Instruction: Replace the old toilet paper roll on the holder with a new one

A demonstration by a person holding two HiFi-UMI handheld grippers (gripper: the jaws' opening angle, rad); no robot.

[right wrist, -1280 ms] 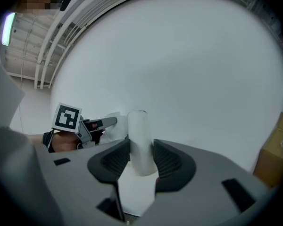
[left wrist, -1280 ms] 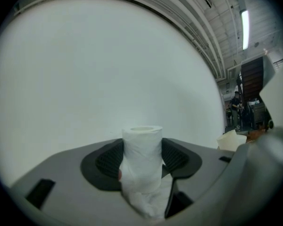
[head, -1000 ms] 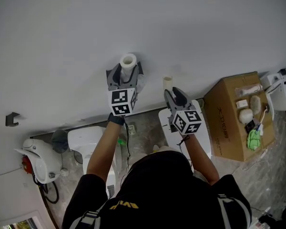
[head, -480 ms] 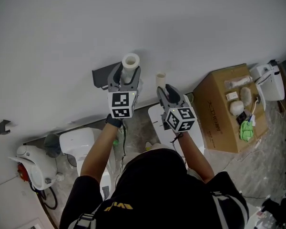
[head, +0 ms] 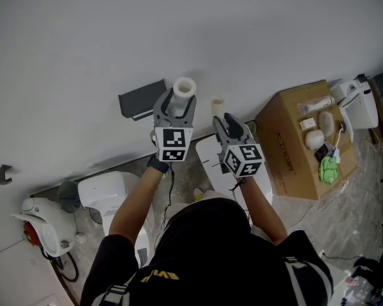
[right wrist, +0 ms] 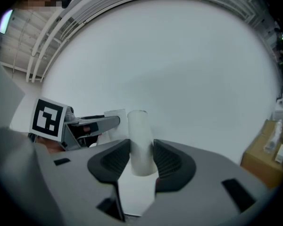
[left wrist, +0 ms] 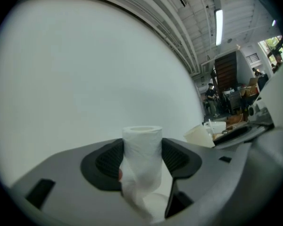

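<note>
Head view puts our left gripper [head: 177, 106] clamped on the paper roll [head: 184, 86] just right of the dark wall holder [head: 142, 97] — upright, bore free, we judge, for threading onto it. Our right gripper [head: 225, 121] pinches the bare cardboard tube [head: 217, 104] beside it — held aside, clear of that path.

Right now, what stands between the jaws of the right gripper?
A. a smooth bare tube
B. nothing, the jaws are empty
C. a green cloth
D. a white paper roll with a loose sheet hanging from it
A: in the right gripper view, the right gripper has its jaws closed on a smooth bare tube; the paper roll with the loose sheet is in the left gripper.
</note>
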